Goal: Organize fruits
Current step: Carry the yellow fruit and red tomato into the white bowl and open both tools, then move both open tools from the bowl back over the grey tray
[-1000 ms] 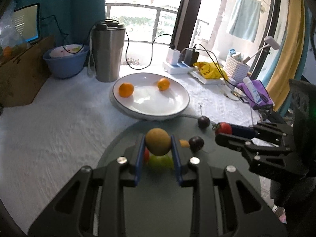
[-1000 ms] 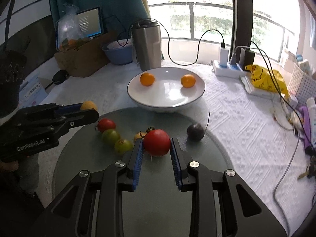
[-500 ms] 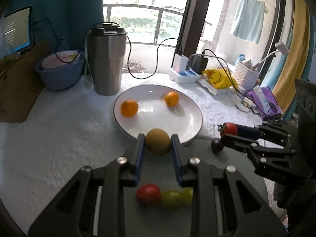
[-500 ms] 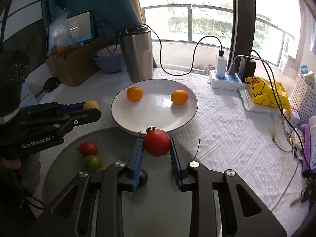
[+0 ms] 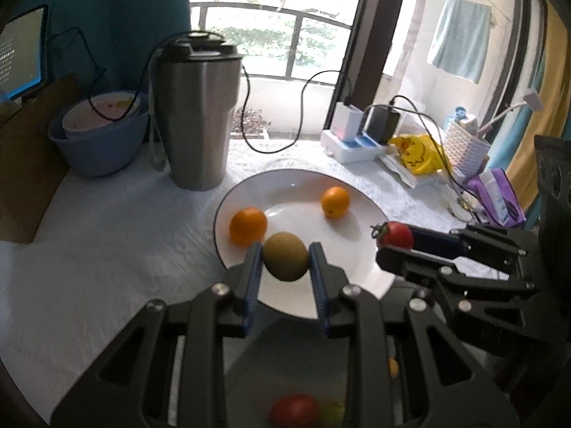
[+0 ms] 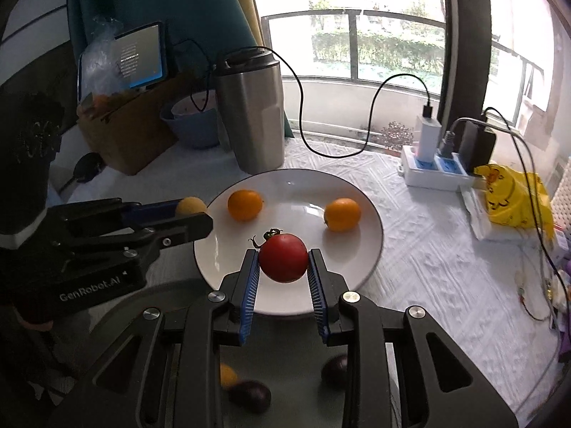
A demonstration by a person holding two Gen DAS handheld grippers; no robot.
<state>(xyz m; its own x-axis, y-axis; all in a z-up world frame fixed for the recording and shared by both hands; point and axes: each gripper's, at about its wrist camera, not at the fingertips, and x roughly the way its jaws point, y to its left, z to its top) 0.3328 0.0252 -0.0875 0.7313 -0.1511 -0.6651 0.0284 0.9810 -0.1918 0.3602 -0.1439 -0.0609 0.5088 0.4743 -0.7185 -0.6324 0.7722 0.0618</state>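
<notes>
Best done by lowering each fruit to a bare patch of the round white ceramic plate (image 6: 371, 249) before parting the pads, so nothing rolls into the two small oranges (image 6: 244, 205) already lying at about 10 and 2 o'clock on it. Left gripper (image 5: 285, 260) clamped on a dull yellow-brown round fruit (image 5: 285, 261), hanging over the plate's 7 o'clock rim, fingers levelled and aimed toward 12 o'clock. Right gripper (image 6: 283, 262) closed on a red stemmed tomato (image 6: 283, 257), poised over the 6 o'clock edge, likewise near level. Height above the plate hard to judge, probably slight. Worth releasing one at a time, tomato toward the centre. Remaining fruit, blurred, on the grey round mat (image 6: 292, 385) beneath both tools.
</notes>
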